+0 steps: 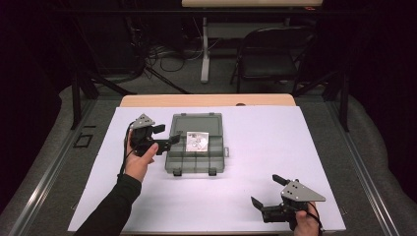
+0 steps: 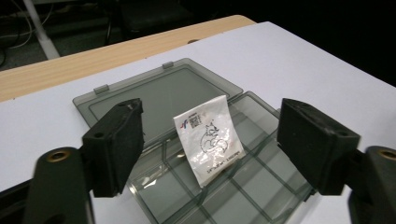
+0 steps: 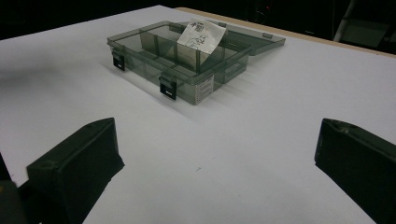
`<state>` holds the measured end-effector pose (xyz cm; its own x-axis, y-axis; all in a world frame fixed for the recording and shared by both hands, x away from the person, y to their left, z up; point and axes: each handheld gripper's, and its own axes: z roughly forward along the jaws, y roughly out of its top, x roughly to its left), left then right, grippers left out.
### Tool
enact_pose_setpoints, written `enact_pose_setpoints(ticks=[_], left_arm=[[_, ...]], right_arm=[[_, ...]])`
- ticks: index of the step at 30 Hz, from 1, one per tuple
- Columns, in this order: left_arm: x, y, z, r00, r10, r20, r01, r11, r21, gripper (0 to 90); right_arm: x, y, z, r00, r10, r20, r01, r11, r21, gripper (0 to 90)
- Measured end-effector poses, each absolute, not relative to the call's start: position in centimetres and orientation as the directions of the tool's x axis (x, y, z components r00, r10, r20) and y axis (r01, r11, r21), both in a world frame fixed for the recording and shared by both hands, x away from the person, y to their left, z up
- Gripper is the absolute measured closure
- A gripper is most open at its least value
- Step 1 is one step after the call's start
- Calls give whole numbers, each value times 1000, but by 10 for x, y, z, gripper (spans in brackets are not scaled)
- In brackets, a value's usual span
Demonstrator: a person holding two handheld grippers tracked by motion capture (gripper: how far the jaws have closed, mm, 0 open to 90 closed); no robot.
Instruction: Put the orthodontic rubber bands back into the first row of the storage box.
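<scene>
A smoky clear compartment box (image 1: 195, 158) (image 2: 243, 186) (image 3: 187, 84) lies on the white table cover, its lid (image 1: 196, 122) (image 2: 168, 91) folded flat behind it. A small white printed packet (image 1: 196, 141) (image 2: 208, 137) (image 3: 201, 33) leans tilted in the back compartments near the hinge. My left gripper (image 1: 166, 134) (image 2: 210, 121) hovers at the box's left side. It is open, and the packet sits ahead of its jaws, untouched. My right gripper (image 1: 267, 191) (image 3: 219, 135) stands open near the front right of the table, with nothing between its jaws.
The white cover (image 1: 255, 142) spreads wide around the box. A strip of wooden tabletop (image 1: 206, 100) shows at the far edge. Beyond it stand a black folding chair (image 1: 270, 54), a desk leg (image 1: 204, 49) and floor cables. Two dark latches (image 3: 167, 86) hang on the box's front wall.
</scene>
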<state>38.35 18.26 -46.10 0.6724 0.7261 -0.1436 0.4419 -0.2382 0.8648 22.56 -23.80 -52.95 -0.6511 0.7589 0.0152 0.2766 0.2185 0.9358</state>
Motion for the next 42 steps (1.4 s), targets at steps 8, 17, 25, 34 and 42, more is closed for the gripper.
enact_pose_setpoints(ticks=[8,17,25,34,42], left_arm=[[369,182,-462,685,719,-113,414,-257,873,156],[348,187,-458,695,709,-117,396,-241,886,42],[327,194,-460,712,699,-62,356,-284,890,5],[306,204,-467,715,696,-64,343,-270,900,5],[287,213,-478,713,699,-61,320,-246,915,5]], right_arm=[[225,-238,-529,-650,760,14,275,218,936,0],[225,-238,-529,-652,758,13,275,221,936,0],[224,-239,-528,-653,757,11,281,229,932,0],[224,-238,-528,-654,757,6,281,236,930,0],[224,-238,-529,-654,757,6,282,236,930,0]])
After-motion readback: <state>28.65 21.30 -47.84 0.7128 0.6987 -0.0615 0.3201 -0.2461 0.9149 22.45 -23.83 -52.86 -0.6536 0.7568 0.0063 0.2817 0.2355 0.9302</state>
